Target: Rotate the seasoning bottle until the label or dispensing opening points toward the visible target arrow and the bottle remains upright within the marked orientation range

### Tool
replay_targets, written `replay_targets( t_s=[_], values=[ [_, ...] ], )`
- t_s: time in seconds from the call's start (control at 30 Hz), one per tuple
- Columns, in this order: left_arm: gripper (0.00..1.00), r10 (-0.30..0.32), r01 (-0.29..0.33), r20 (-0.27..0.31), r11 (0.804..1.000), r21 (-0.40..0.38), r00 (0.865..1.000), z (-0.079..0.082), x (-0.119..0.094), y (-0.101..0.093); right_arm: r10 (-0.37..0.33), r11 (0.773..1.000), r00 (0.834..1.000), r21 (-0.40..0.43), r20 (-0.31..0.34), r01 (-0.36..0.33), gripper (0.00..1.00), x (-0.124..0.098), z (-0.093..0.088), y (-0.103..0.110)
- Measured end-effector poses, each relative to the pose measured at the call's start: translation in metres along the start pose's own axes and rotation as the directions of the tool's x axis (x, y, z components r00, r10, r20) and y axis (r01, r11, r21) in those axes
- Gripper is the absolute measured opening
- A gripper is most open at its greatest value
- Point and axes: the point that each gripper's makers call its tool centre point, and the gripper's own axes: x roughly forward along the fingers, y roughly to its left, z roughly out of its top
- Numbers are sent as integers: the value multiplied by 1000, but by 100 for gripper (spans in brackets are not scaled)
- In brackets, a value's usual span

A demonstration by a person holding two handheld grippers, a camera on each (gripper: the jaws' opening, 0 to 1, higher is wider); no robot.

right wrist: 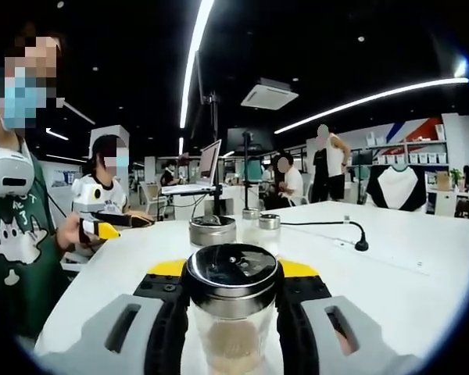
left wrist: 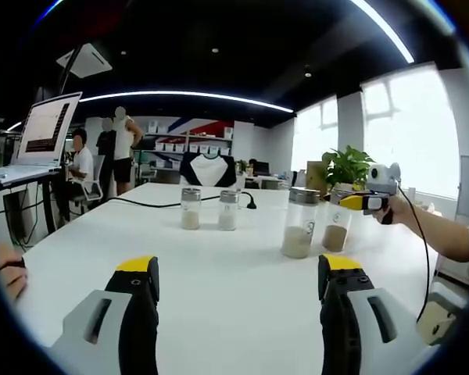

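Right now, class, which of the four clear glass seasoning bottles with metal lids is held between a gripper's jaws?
The far-right glass seasoning bottle, clamped by the right gripper. The other three bottles stand free on the white table.

Grey bodies with black jaws and yellow tips are seen on the left gripper [left wrist: 238, 293] and the right gripper [right wrist: 234, 312]. The seasoning bottle [right wrist: 233, 308] held between the right jaws is of clear glass, capped in shiny silver and black, with beige powder inside. The table [left wrist: 219, 258] is plain white. A black cable [right wrist: 328, 224] is laid across it.
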Motion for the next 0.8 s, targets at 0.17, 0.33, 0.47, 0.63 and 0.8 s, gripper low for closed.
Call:
replay_targets(
  t_s=[0.17, 0.33, 0.47, 0.63, 0.8],
  values=[
    [88, 0, 0, 2, 1000, 1, 1000, 0, 0, 0, -27, 1000, 1000, -2, -5, 27, 41, 0, 0, -3],
    [88, 1, -1, 4, 1000, 1, 1000, 1, -1, 0, -59, 998, 998, 2, -5, 59, 41, 0, 0, -5],
    [88, -4, 4, 17, 1000, -7, 1000, 4, -2, -2, -91, 996, 996, 5, -1, 91, 41, 0, 0, -7],
    [88, -3, 3, 6, 1000, -2, 1000, 2, -2, -2, -118, 993, 993, 2, -1, 118, 41, 1, 0, -4],
    [88, 1, -1, 10, 1000, -1, 1000, 4, -3, -1, -147, 989, 989, 0, -4, 147, 41, 1, 0, -4]
  ],
)
